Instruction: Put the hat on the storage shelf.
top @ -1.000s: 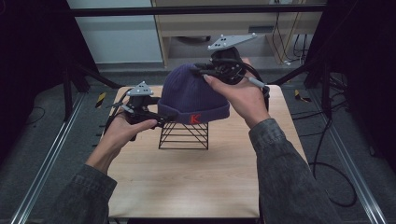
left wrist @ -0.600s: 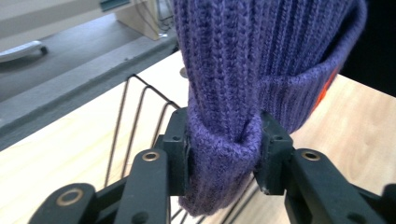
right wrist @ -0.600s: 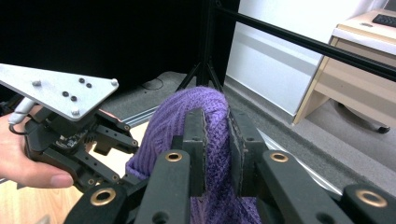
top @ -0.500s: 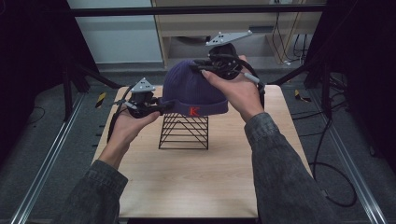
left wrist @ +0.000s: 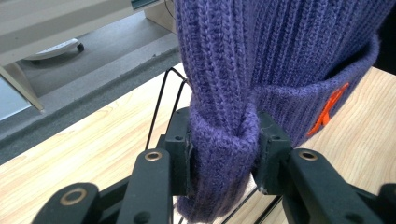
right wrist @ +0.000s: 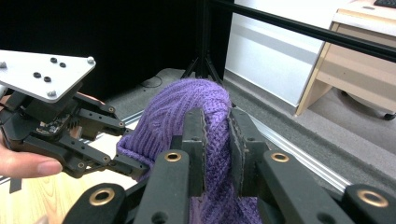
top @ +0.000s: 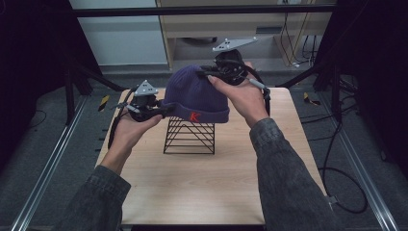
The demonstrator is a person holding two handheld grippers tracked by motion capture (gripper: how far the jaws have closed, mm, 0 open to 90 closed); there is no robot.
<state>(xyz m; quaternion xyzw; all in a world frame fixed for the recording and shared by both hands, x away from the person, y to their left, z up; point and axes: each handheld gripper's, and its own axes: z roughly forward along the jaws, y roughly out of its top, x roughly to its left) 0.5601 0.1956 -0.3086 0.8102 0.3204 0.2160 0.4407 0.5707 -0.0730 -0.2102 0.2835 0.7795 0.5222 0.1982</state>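
Observation:
A purple knit beanie [top: 195, 94] with a red K on its cuff sits over a black wire stand [top: 189, 137] on the wooden table [top: 202, 192]. My left gripper [top: 161, 109] is shut on the cuff at the hat's left side. In the left gripper view the pads squeeze a thick fold of the cuff [left wrist: 223, 149], with the wire stand [left wrist: 161, 98] behind it. My right gripper [top: 207, 74] is shut on the crown at the top back. In the right gripper view a ridge of beanie [right wrist: 187, 102] is pinched between the jaws.
The table's bare wood lies in front of the stand. Black frame posts [top: 332, 72] stand at the table's far corners. Cables [top: 337, 159] trail on the floor at the right, and a light wooden cabinet [top: 231, 24] stands behind the table.
My left gripper came in from beside the hat and closed on its cuff. The right hand, still gripping the crown, shifted slightly.

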